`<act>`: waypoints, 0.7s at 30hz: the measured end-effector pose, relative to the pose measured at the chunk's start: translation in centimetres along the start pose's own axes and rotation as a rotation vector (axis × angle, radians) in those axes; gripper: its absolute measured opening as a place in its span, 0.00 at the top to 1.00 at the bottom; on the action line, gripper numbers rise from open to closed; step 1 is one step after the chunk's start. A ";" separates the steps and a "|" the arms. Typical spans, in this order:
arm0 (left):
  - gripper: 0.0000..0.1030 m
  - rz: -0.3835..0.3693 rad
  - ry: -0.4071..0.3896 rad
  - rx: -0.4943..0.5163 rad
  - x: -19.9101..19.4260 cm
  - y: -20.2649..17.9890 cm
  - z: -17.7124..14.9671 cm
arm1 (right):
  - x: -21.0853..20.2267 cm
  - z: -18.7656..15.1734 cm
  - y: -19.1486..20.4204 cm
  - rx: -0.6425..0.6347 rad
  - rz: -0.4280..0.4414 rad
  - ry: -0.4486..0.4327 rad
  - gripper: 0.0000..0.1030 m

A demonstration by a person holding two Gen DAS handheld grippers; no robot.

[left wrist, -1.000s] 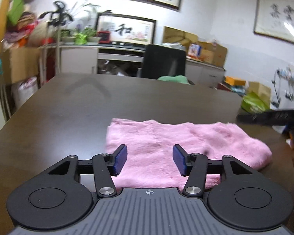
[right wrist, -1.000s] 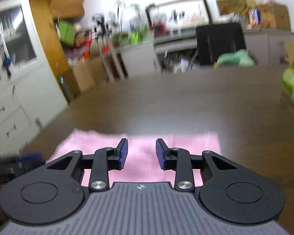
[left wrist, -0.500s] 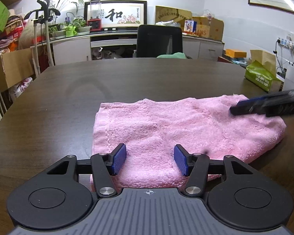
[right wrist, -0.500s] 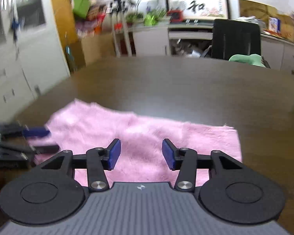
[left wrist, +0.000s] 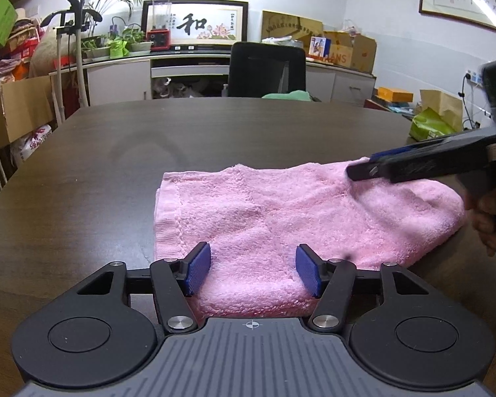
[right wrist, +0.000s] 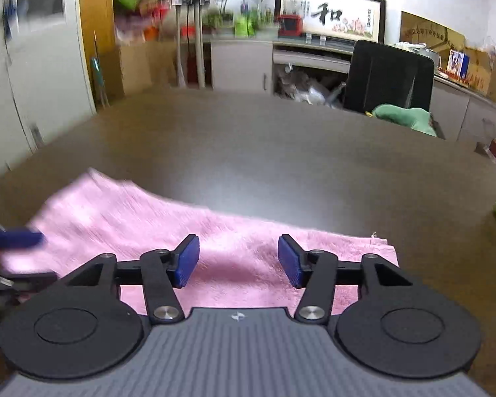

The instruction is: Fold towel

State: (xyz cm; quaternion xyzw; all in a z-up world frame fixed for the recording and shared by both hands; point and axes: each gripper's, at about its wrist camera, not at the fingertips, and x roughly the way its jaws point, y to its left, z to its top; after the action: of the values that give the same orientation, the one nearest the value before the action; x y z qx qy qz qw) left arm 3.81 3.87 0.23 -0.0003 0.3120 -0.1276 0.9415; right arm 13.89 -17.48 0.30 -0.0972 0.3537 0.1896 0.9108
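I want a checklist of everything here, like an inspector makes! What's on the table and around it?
Surface: dark wooden table, bare around the towel.
Job's things: pink towel, lying flat, already folded over.
Clutter: nothing seen on the table.
Grippers: left gripper open over the towel's near edge; right gripper has just been opening, nothing gripped, towel beneath.
Cables: nothing seen on the table; wall socket cord far right.
Surroundings: black chair, cardboard boxes, potted plants, framed calligraphy.

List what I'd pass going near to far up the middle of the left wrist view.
left gripper with open jaws → pink towel → bare dark table → black office chair → framed calligraphy picture on the wall.
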 end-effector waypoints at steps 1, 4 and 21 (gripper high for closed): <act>0.41 0.000 -0.001 -0.003 -0.1 0.1 0.0 | 0.1 0.0 0.1 0.009 0.000 -0.019 0.39; 0.41 -0.001 -0.002 -0.010 -0.1 0.4 0.0 | 0.2 0.5 -1.1 0.090 0.048 -0.023 0.39; 0.32 0.088 -0.048 -0.094 -1.1 2.2 0.5 | -8.3 -4.4 -9.3 0.388 0.055 -0.147 0.25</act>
State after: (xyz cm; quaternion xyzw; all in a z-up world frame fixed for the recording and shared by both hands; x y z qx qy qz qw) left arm 3.80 6.24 1.15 -0.0339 0.2948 -0.0714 0.9523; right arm 9.43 -29.63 3.09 0.1038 0.3187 0.1491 0.9303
